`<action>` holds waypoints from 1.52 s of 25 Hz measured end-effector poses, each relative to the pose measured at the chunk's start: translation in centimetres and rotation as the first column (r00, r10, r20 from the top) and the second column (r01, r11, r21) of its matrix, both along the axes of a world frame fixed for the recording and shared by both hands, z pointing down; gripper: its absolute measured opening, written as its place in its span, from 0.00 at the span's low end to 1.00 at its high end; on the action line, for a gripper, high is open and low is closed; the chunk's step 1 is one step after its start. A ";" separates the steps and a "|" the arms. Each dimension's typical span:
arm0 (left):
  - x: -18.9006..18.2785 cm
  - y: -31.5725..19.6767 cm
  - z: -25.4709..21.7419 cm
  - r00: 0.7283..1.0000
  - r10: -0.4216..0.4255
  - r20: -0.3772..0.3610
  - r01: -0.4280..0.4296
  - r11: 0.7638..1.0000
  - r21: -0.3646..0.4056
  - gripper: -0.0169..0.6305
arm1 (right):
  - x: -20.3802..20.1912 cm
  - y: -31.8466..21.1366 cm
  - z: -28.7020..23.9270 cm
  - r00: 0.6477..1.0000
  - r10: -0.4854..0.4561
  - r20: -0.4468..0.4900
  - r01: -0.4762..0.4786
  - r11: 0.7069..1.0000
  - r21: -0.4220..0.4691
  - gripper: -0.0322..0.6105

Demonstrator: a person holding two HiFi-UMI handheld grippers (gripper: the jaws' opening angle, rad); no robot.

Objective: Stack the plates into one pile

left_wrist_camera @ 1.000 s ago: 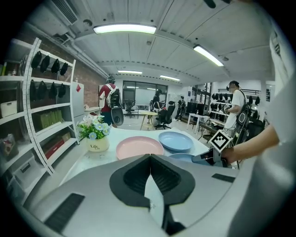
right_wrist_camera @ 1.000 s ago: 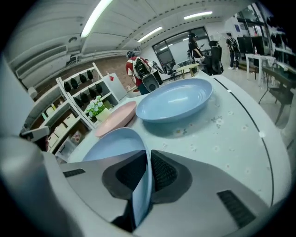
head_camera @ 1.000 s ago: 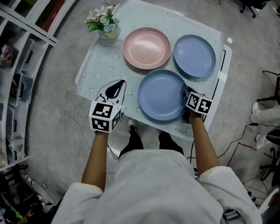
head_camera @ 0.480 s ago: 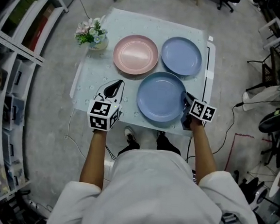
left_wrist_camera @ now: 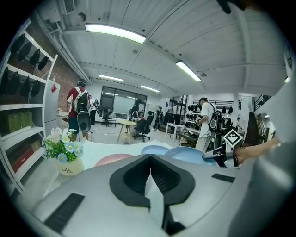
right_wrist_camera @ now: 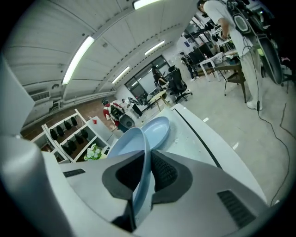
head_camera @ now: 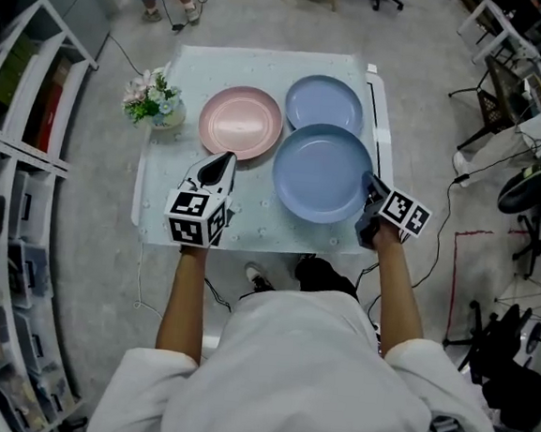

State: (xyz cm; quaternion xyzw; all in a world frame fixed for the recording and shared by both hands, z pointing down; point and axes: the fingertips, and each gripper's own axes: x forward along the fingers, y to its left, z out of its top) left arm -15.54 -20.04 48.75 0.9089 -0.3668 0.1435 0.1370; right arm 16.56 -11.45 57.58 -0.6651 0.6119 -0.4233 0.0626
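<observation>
Three plates are on or over the pale-clothed table (head_camera: 159,201): a pink plate (head_camera: 241,121), a smaller blue plate (head_camera: 325,102) at the far right, and a larger blue plate (head_camera: 323,173). My right gripper (head_camera: 370,193) is shut on the larger plate's right rim (right_wrist_camera: 140,157) and holds it raised and tilted; its far edge overlaps the smaller blue plate (right_wrist_camera: 158,128). My left gripper (head_camera: 222,166) is shut on nothing, with its tips at the pink plate's (left_wrist_camera: 113,159) near edge. The left gripper view also takes in both blue plates (left_wrist_camera: 189,155) and the right gripper (left_wrist_camera: 217,154).
A small vase of flowers (head_camera: 152,101) stands at the table's far left corner. Shelving (head_camera: 13,141) runs along the left. Office chairs and cables (head_camera: 527,186) fill the floor to the right. People stand in the room beyond the table (left_wrist_camera: 76,109).
The right gripper has lifted the larger blue plate off the table and carried it toward the smaller blue plate. The left gripper has moved forward to the pink plate's edge.
</observation>
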 end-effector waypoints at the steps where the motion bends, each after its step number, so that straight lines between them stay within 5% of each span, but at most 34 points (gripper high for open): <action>1: 0.5 -0.3 -0.1 1.000 0.002 -0.003 -0.002 1.000 -0.001 0.05 | 0.7 -0.2 -0.3 1.000 0.019 0.007 -0.019 1.000 0.007 0.12; 11: 5.5 -3.4 -0.1 1.000 -0.009 0.025 0.010 1.000 -0.017 0.05 | 7.1 -7.2 0.0 0.994 0.084 0.064 -0.083 0.996 -0.014 0.13; 22: 8.2 -8.1 3.8 0.991 -0.081 0.104 0.092 0.991 -0.101 0.05 | 10.6 -20.1 3.5 0.994 0.007 0.108 0.001 0.997 -0.073 0.15; 31: 8.1 -9.5 6.0 0.983 -0.120 0.140 0.139 0.980 -0.139 0.05 | 11.4 -23.3 7.2 0.988 -0.131 -0.081 0.113 0.975 -0.193 0.14; 38: 8.2 -8.8 6.3 0.986 -0.089 0.139 0.109 0.984 -0.142 0.05 | 12.4 -22.2 7.4 0.985 -0.119 -0.122 0.091 0.973 -0.210 0.32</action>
